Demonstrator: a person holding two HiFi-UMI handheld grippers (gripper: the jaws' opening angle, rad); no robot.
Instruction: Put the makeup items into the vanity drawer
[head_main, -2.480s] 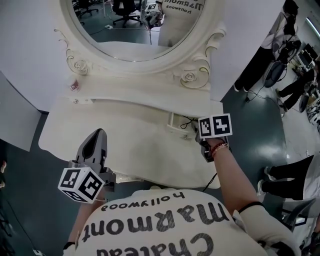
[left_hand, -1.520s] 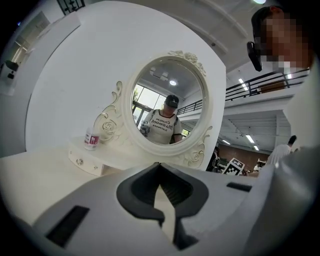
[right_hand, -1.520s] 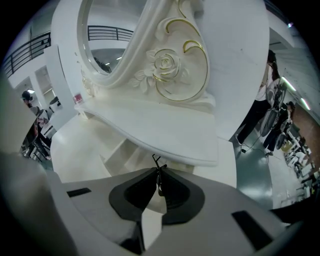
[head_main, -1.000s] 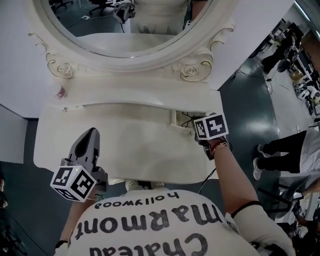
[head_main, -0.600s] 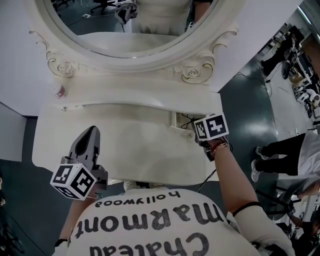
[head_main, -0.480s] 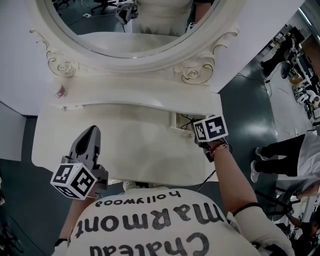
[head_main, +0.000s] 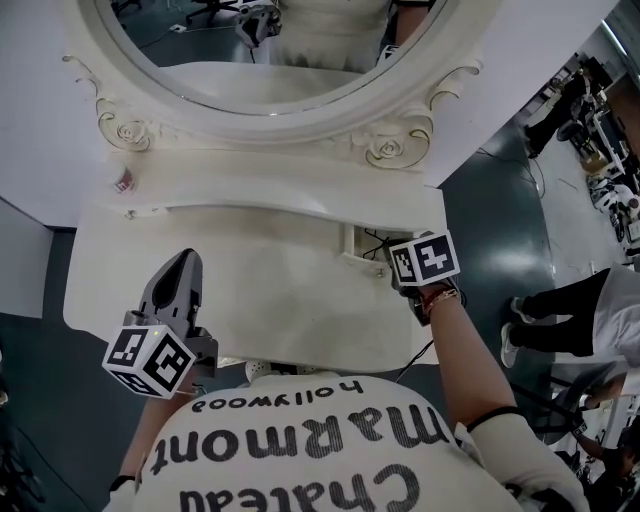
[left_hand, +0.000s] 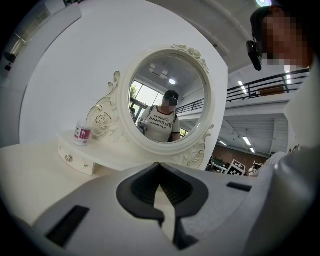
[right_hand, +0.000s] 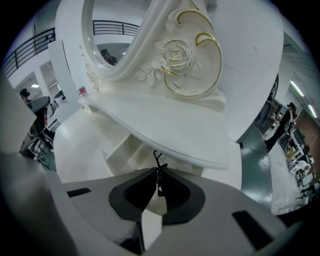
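A white vanity with an oval mirror (head_main: 270, 60) has a small drawer (head_main: 352, 240) standing open under its shelf at the right. My right gripper (head_main: 393, 268) hovers at that drawer (right_hand: 122, 147), shut on a thin black clip-like item (right_hand: 158, 175) that sticks up between its tips. Over the tabletop's front left, my left gripper (head_main: 188, 262) is shut with nothing in it (left_hand: 159, 166). A small pink-labelled jar (head_main: 123, 183) stands on the shelf's left end (left_hand: 82, 134).
The shelf (right_hand: 165, 125) overhangs the open drawer. Small drawer knobs (left_hand: 68, 158) sit below the jar. The tabletop (head_main: 290, 300) stretches between the grippers. People stand on the dark floor at the right (head_main: 560, 310).
The head view has shifted a little. Both grippers keep nearly the same places, the right one still at the open drawer.
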